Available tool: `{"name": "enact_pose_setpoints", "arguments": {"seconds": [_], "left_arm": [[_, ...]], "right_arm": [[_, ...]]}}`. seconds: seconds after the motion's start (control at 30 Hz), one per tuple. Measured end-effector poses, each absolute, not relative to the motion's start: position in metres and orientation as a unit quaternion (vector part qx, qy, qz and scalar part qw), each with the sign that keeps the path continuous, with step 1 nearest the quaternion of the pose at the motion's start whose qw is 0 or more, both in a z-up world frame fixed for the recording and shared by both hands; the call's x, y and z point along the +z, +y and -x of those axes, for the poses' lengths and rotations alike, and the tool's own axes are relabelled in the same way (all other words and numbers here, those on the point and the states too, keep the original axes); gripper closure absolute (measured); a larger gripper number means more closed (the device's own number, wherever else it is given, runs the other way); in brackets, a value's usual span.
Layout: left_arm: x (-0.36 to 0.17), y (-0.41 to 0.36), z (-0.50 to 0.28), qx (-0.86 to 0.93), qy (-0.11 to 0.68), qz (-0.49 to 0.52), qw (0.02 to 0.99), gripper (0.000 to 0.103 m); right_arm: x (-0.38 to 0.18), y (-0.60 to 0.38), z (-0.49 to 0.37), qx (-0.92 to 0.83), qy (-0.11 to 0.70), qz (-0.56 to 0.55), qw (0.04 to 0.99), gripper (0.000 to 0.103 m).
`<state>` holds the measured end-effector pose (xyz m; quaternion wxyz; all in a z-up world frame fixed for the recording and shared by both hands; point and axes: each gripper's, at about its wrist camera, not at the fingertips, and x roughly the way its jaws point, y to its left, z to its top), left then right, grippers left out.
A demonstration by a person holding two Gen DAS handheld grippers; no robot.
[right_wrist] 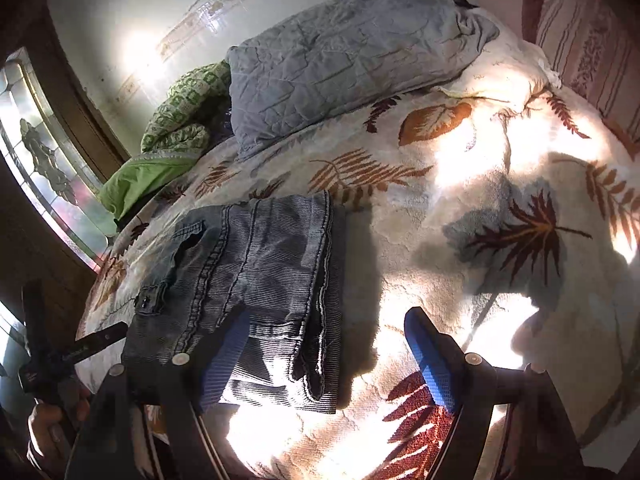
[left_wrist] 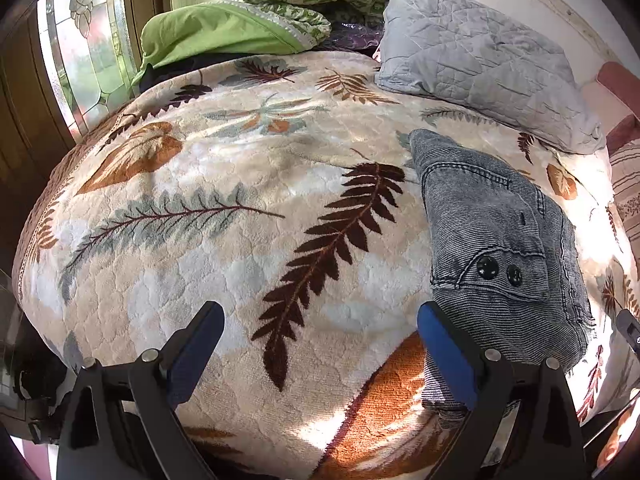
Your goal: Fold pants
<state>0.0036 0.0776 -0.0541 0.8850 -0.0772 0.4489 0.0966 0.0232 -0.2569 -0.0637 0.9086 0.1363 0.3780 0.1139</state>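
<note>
Grey-blue denim pants (left_wrist: 492,240) lie folded in a compact stack on the leaf-patterned blanket (left_wrist: 240,208), two black buttons facing up. My left gripper (left_wrist: 320,322) hovers open just left of the stack, its right finger close to the fabric's near edge, nothing between the jaws. In the right wrist view the same pants (right_wrist: 256,272) lie left of centre. My right gripper (right_wrist: 326,334) is open above the blanket (right_wrist: 460,208); its left finger overlaps the stack's near edge, the hem lying between the jaws, not pinched.
A grey quilted pillow (left_wrist: 480,56) and green bedding (left_wrist: 224,28) lie at the head of the bed. A window (left_wrist: 88,48) stands at left, a striped cushion (right_wrist: 588,40) at right. A hand holds the left gripper's handle (right_wrist: 48,356).
</note>
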Motion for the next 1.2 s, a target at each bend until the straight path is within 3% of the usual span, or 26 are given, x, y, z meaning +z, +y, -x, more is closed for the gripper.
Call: {"name": "enact_pose_setpoints", "arguments": {"seconds": [0.1, 0.27, 0.57, 0.77, 1.1, 1.13, 1.17, 1.2], "left_arm": [[-0.05, 0.069, 0.0, 0.092, 0.429, 0.05, 0.897, 0.006], [-0.052, 0.06, 0.0, 0.083, 0.429, 0.02, 0.899, 0.006], [-0.041, 0.075, -0.021, 0.027, 0.435, 0.081, 0.896, 0.006], [-0.056, 0.085, -0.057, -0.076, 0.498, 0.216, 0.836, 0.006], [-0.067, 0.057, -0.08, -0.105, 0.537, 0.219, 0.808, 0.006], [-0.068, 0.054, -0.082, -0.104, 0.54, 0.217, 0.807, 0.007], [-0.07, 0.051, -0.085, -0.105, 0.542, 0.216, 0.806, 0.015], [-0.071, 0.049, -0.086, -0.112, 0.543, 0.215, 0.804, 0.034]], "right_arm": [[-0.053, -0.228, -0.014, 0.126, 0.349, -0.06, 0.927, 0.021], [-0.077, -0.199, -0.024, 0.159, 0.414, -0.022, 0.896, 0.021], [-0.068, -0.261, -0.055, 0.148, 0.445, -0.199, 0.86, 0.021], [-0.078, -0.267, -0.105, 0.193, 0.504, -0.252, 0.803, 0.021], [-0.108, -0.253, -0.133, 0.202, 0.546, -0.274, 0.765, 0.02], [-0.106, -0.252, -0.133, 0.208, 0.544, -0.276, 0.764, 0.02], [-0.104, -0.25, -0.133, 0.22, 0.542, -0.278, 0.762, 0.02], [-0.101, -0.246, -0.131, 0.227, 0.538, -0.272, 0.765, 0.02]]}}
